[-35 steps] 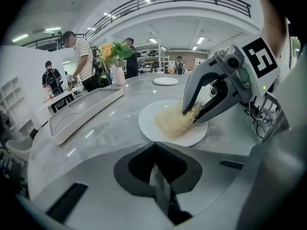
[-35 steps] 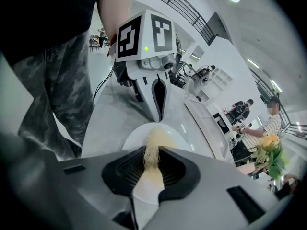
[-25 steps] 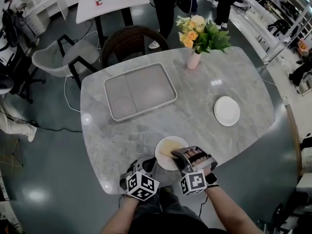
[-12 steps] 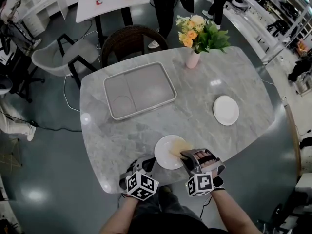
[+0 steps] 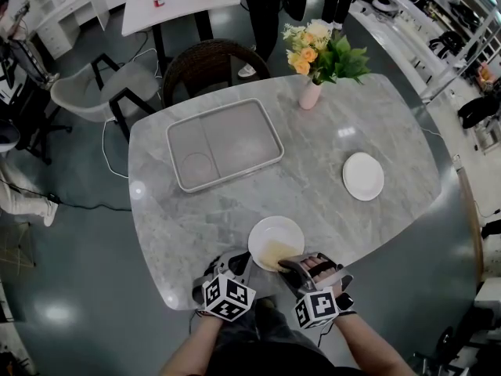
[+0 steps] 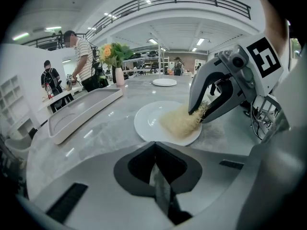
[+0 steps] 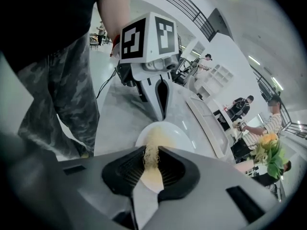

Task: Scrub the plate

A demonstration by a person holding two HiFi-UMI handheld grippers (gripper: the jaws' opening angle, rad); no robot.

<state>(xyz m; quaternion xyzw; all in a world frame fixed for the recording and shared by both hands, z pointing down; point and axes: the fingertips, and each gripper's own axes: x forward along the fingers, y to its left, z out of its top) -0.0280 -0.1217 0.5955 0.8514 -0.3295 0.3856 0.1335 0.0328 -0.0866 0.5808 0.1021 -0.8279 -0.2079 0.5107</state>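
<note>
While the right gripper point(image 7: 146, 164) has its jaws clamped on a pale yellow fibrous scrubber point(image 5: 275, 254), that scrubber presses on the near part of the white plate point(image 5: 274, 232), which sits at the near edge of the marble table point(image 5: 313, 147). The left gripper point(image 6: 156, 176) sits just left of the plate, jaws together with nothing between them.

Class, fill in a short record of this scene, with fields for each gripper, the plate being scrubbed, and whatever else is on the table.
right gripper: shut on a yellowish scrubber, which rests on the near plate
left gripper: shut, holding nothing, beside the near plate at the table's near edge
near plate: white, scrubber on its near right part
also on table: grey tray, second plate, vase of flowers
</note>
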